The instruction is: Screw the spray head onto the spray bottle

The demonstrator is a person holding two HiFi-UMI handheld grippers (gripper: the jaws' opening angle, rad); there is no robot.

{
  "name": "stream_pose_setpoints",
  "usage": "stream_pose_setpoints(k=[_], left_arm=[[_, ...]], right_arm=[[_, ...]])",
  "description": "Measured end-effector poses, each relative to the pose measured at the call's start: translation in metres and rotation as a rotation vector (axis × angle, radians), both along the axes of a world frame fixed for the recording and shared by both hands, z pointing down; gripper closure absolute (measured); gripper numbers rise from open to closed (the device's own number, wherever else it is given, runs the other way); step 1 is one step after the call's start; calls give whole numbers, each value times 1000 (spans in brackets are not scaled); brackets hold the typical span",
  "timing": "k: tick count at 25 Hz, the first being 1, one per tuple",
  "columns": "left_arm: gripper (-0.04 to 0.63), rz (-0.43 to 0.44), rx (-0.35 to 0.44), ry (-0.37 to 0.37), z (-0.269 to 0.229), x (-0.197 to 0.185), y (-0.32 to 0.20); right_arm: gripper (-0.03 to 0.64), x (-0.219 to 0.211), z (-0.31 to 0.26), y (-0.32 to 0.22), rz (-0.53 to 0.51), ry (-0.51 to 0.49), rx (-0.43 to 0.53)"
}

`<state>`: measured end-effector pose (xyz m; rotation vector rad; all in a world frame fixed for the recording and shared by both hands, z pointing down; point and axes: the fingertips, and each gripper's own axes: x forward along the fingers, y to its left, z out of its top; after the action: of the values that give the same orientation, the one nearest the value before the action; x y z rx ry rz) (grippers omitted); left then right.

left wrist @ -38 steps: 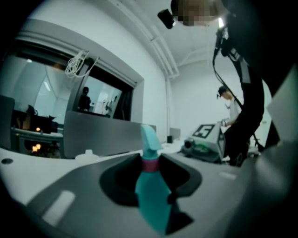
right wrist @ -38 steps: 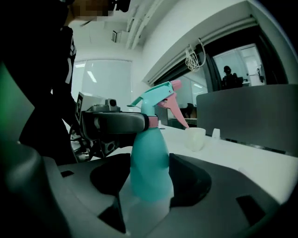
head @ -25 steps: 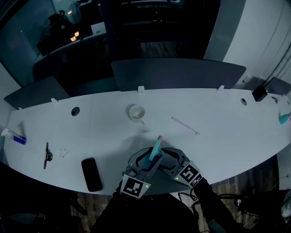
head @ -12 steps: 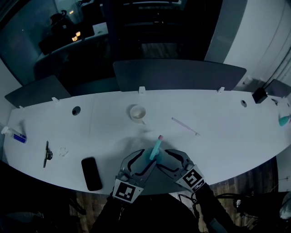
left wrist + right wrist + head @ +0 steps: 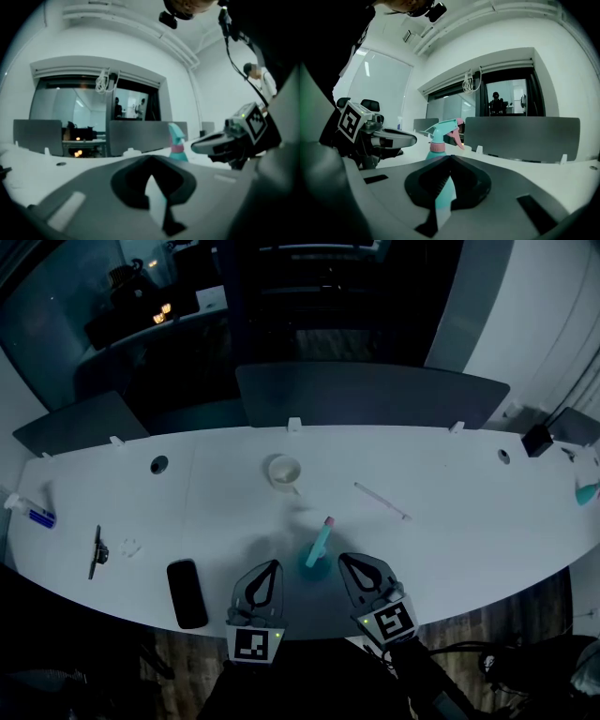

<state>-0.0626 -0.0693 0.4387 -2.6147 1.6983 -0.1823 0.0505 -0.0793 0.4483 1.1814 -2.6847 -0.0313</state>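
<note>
The teal spray bottle (image 5: pixel 316 557) stands upright near the table's front edge, its teal and pink spray head (image 5: pixel 324 529) sitting on its neck. My left gripper (image 5: pixel 271 565) is just left of it and my right gripper (image 5: pixel 345 561) just right, both clear of it. Both pairs of jaws have just closed and are shut with nothing between them. In the left gripper view, past the left gripper (image 5: pixel 151 158), the bottle (image 5: pixel 177 146) shows beside the right gripper (image 5: pixel 220 143). In the right gripper view, the bottle (image 5: pixel 440 136) rises beyond the right gripper (image 5: pixel 450 158), with the left gripper (image 5: pixel 391 138) at left.
A white cup (image 5: pixel 283 472) and a thin white stick (image 5: pixel 382 500) lie farther back on the white table (image 5: pixel 450 521). A black phone (image 5: pixel 187 593) and a black tool (image 5: pixel 97 552) lie at left, a small bottle (image 5: pixel 26 514) at the far left. Grey partitions (image 5: pixel 370 395) line the back edge.
Both grippers have let go of the bottle, drawn back toward the table's near edge and apart, and shut. The bottle now stands by itself.
</note>
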Motion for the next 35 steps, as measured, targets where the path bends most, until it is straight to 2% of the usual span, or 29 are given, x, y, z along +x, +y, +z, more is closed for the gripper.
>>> stream_pose_setpoints(k=[8,12,17,21,25,29,35], left_arm=[[594,-190,81,53,-16,-11,12],[594,-240,161,41,-43,-16,23],[594,-207,272,10,-87,-11,40],[594,-173,314,14,-104,-16,54],[594,-127,309,19,-102,-29,81],[594,-89,276,51,-101,-48,124],[594,-58,276,63,-105,-75,182]], right_arm=[[612,16,-23,7,118,-42,113],[612,33,-49,10,181,-67,173],[612,35,-91,20,229,-136,260],[612,23,-106,38,246,-128,320],[612,10,-115,76,293,-120,365],[612,-1,-118,129,360,-110,354],[612,-25,-120,196,396,-112,365]])
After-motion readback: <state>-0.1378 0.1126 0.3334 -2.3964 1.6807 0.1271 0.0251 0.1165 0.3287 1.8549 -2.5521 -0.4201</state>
